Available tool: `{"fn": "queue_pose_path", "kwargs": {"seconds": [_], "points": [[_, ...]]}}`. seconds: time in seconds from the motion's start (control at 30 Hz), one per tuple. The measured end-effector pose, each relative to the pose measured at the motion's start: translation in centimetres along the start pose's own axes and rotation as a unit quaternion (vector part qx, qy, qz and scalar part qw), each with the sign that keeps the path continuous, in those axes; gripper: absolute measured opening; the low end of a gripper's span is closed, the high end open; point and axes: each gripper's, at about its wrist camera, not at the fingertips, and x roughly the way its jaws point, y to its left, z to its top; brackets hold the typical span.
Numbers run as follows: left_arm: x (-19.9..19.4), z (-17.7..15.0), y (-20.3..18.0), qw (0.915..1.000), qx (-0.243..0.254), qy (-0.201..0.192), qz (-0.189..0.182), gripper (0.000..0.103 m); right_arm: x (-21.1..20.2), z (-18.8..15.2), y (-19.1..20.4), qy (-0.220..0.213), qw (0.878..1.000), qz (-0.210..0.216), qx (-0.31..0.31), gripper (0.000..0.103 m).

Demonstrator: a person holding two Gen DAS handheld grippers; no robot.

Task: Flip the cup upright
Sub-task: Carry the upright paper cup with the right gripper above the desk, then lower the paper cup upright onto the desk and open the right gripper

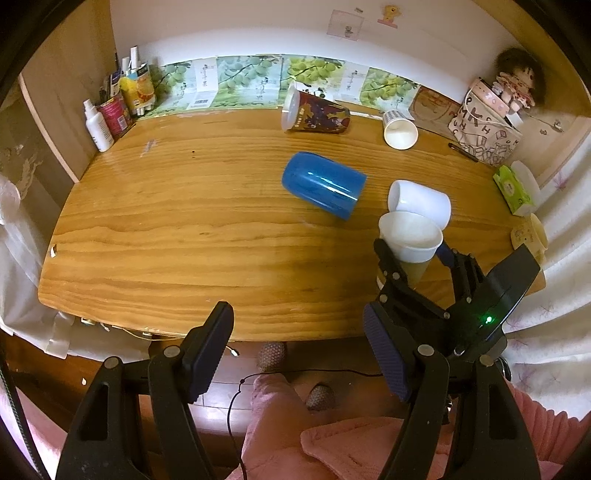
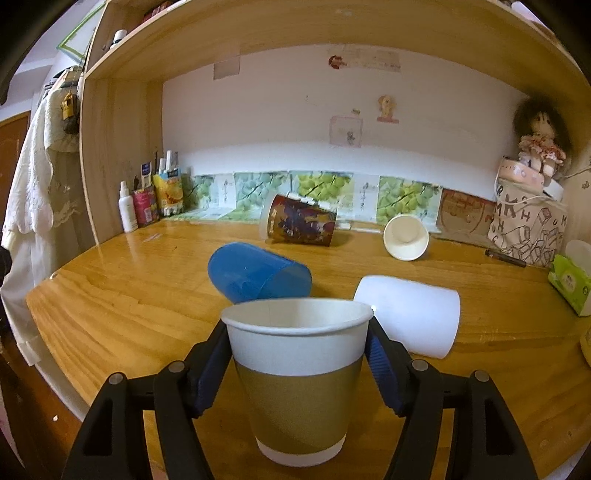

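Note:
My right gripper [image 2: 295, 354] is shut on a white and gold paper cup [image 2: 297, 373] and holds it upright just above the wooden table [image 2: 129, 306]. The same cup [image 1: 410, 240] and the right gripper [image 1: 413, 254] show in the left wrist view at the table's right front. My left gripper [image 1: 299, 350] is open and empty, off the table's front edge. A blue cup [image 2: 255, 275], a white cup [image 2: 410, 317], a dark printed cup [image 2: 301, 225] and a small paper cup [image 2: 406, 238] lie on their sides.
Bottles and packets [image 1: 118, 99] stand at the back left. A patterned bag [image 1: 484, 125] with a doll [image 1: 517, 85] is at the back right. A green tissue pack [image 1: 513, 188] lies at the right edge. A shelf [image 2: 295, 33] hangs overhead.

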Motion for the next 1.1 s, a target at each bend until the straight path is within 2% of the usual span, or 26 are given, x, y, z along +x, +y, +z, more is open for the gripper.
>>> {"fn": "queue_pose_path", "kwargs": {"seconds": [0.53,0.63,0.87,1.1], "points": [[0.4,-1.1,-2.5,0.9996,-0.006,0.010,-0.025,0.076,-1.6,-2.7,-0.1,0.067,0.996,0.048,-0.041,0.070],[0.3,-1.7,-2.9,0.9996,-0.011,0.010,-0.024,0.076,-1.6,-3.3,-0.4,0.086,0.994,0.055,-0.046,0.078],[-0.8,-3.3,-3.3,0.9994,-0.032,-0.002,-0.016,0.076,-2.6,-4.3,-1.1,0.111,0.991,0.060,-0.052,0.081],[-1.8,-5.6,-4.2,0.9990,-0.043,-0.006,-0.007,0.076,-4.5,-5.7,-2.7,0.158,0.985,0.041,-0.052,0.081]]}}
